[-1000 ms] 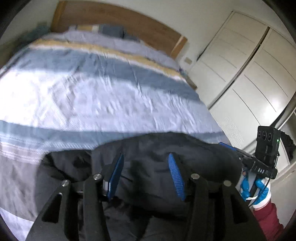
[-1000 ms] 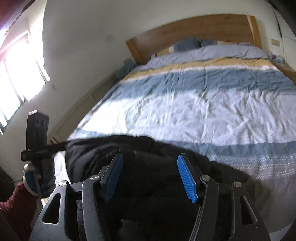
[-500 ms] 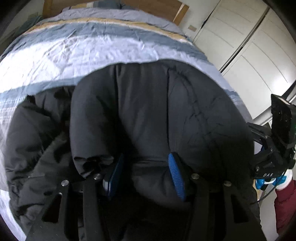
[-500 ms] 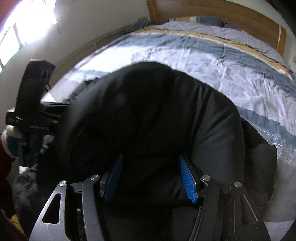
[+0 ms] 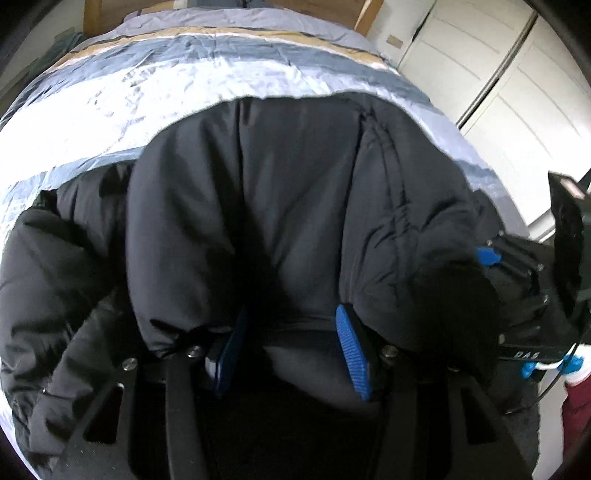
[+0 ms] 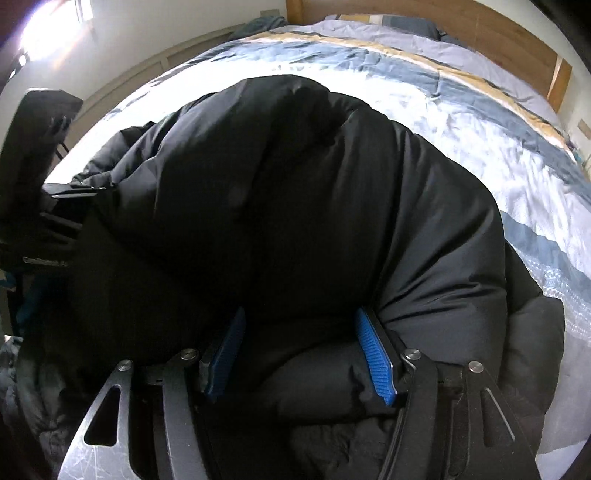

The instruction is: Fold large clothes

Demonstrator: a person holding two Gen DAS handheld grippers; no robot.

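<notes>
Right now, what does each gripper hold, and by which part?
Both grip the black padded jacket: left gripper and right gripper each pinch its thick near edge.

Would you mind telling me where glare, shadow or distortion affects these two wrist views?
Right wrist view: window glare blows out the top-left corner, black jacket nearly featureless. Left wrist view: more even light, jacket seams visible; fisheye bends the striped duvet.

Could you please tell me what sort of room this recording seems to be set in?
Most likely a bedroom: a bed with a striped duvet and wooden headboard, plus white wardrobe doors alongside it.
</notes>
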